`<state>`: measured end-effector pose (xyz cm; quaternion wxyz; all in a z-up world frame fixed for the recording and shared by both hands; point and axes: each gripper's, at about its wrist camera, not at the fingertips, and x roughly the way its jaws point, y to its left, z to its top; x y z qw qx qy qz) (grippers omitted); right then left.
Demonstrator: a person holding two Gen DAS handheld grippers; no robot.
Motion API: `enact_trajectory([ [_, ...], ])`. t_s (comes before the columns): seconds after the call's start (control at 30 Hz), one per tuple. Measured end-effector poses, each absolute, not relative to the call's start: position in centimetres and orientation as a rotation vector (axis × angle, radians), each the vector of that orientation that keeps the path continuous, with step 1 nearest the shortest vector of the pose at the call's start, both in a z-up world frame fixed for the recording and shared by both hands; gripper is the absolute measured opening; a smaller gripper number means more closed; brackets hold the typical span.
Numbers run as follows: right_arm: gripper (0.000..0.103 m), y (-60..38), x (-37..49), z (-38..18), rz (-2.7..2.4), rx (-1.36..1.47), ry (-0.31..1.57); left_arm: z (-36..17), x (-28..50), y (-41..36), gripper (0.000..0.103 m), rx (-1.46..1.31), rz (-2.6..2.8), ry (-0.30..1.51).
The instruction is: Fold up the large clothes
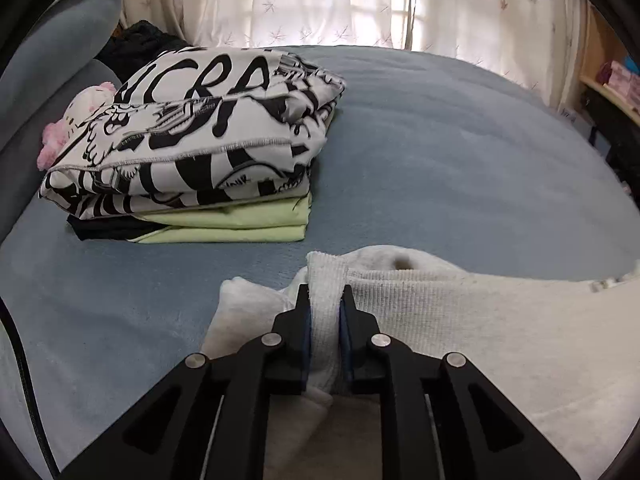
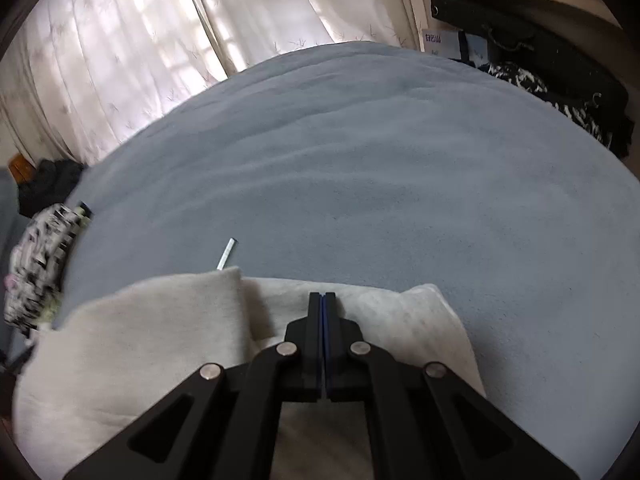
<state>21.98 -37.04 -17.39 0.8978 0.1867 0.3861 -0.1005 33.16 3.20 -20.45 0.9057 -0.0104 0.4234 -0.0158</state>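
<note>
A cream ribbed garment [image 1: 480,320] lies folded on the blue bed cover at the near edge. My left gripper [image 1: 325,292] is shut on a thick fold of it, with cloth bunched between the pads. In the right wrist view the same cream garment [image 2: 152,320] lies under and around my right gripper [image 2: 324,300]. The right jaws are pressed fully together with no cloth visible between them. A thin white drawstring tip [image 2: 227,254] pokes out beyond the garment.
A stack of folded clothes [image 1: 200,140], black-and-white print on top, pale green and black below, stands at the left on the bed [image 1: 460,140]; it shows blurred in the right wrist view [image 2: 40,256]. A pink plush [image 1: 76,120] sits behind it. Curtains [image 1: 320,0] hang beyond. Shelves and dark bags [image 2: 540,60] stand at right.
</note>
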Motion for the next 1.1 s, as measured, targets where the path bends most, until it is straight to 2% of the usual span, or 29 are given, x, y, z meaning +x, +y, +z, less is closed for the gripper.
enact_trajectory([
  [0.13,0.001,-36.1,20.2,-13.1,-0.158,0.433,0.753,-16.9,31.2,3.3,0.016,0.000,-0.036,0.827],
  [0.23,0.006,-33.5,18.1,-9.6,-0.092,0.399,0.704,-13.5,28.6,3.1,0.016,-0.037,-0.075,0.777],
  [0.4,0.007,-26.2,15.0,-7.1,0.139,0.388,0.677,-10.4,24.3,-0.3,0.016,-0.163,-0.255,0.797],
  [0.53,0.007,-20.0,14.7,-9.1,0.222,0.365,0.734,-12.0,21.9,-6.0,0.016,-0.221,-0.392,0.866],
  [0.67,0.007,-17.9,15.7,-13.8,0.166,0.312,0.800,-17.0,22.4,-8.5,0.016,-0.217,-0.365,0.996],
  [0.7,0.004,-17.9,15.8,-15.0,0.155,0.281,0.794,-18.6,22.8,-8.4,0.016,-0.226,-0.357,1.020],
  [0.87,0.002,-16.5,15.3,-16.7,0.113,0.133,0.740,-20.5,21.6,-9.7,0.015,-0.119,-0.319,0.928],
  [1.1,0.002,-18.7,15.3,-15.4,0.177,0.203,0.785,-20.5,20.8,-10.0,0.015,-0.071,-0.318,0.888],
])
